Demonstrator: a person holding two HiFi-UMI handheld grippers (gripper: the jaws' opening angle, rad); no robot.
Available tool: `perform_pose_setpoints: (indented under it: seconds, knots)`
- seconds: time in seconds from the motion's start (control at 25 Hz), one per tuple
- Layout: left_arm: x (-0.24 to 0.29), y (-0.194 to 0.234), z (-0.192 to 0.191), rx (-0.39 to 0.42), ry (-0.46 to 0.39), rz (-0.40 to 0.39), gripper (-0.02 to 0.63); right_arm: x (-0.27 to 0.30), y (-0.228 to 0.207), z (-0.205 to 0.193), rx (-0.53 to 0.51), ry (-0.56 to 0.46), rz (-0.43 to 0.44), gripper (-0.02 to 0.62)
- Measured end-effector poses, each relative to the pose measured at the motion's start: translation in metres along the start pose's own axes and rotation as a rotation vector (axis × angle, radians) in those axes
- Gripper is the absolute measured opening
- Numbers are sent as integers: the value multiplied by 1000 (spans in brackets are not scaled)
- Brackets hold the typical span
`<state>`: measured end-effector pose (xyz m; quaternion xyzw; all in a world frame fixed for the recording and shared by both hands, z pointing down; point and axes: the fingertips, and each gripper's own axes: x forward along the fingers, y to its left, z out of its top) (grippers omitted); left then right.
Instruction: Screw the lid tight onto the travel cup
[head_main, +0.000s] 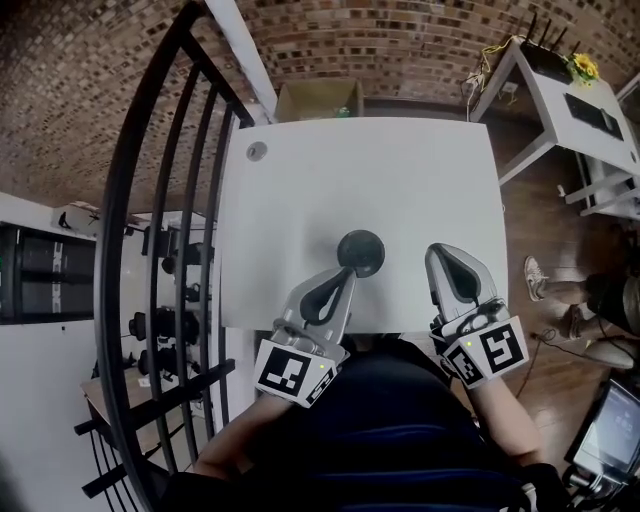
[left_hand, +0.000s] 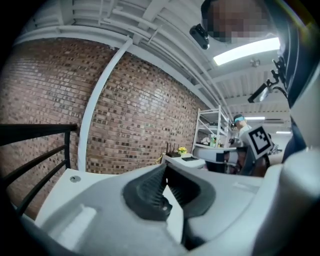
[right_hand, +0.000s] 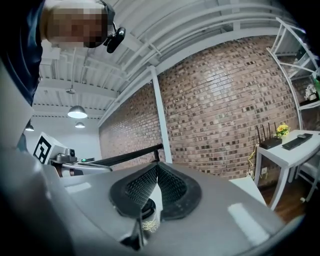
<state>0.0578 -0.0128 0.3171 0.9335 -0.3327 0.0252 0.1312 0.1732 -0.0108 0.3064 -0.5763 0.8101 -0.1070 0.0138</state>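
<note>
"What sort of place is this, a lab?"

"A loft workroom, I'd say: brick wall (head_main: 400, 40), black railing (head_main: 160, 200), white bench (head_main: 400, 170), metal shelves (left_hand: 210, 125), strip lights (left_hand: 245, 50), a router (right_hand: 270, 142) on the side table (right_hand: 295, 150)."

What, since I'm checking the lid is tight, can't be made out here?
- Lid seating: head view shows it only from above; threads hidden.
- Travel cup body: right gripper view shows a sliver below the shut right gripper; its jaws hide the rest.
- Left gripper view: no cup seen past the shut left gripper.
- Small round thing at the table corner: too small to name.
</note>
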Motion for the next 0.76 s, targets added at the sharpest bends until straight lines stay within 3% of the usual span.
perform_pose_setpoints:
  seconds: [0.76]
  knots:
    - [3,3,-3,-3,0,3,6,3,-5,-6,-20,17,-17,12]
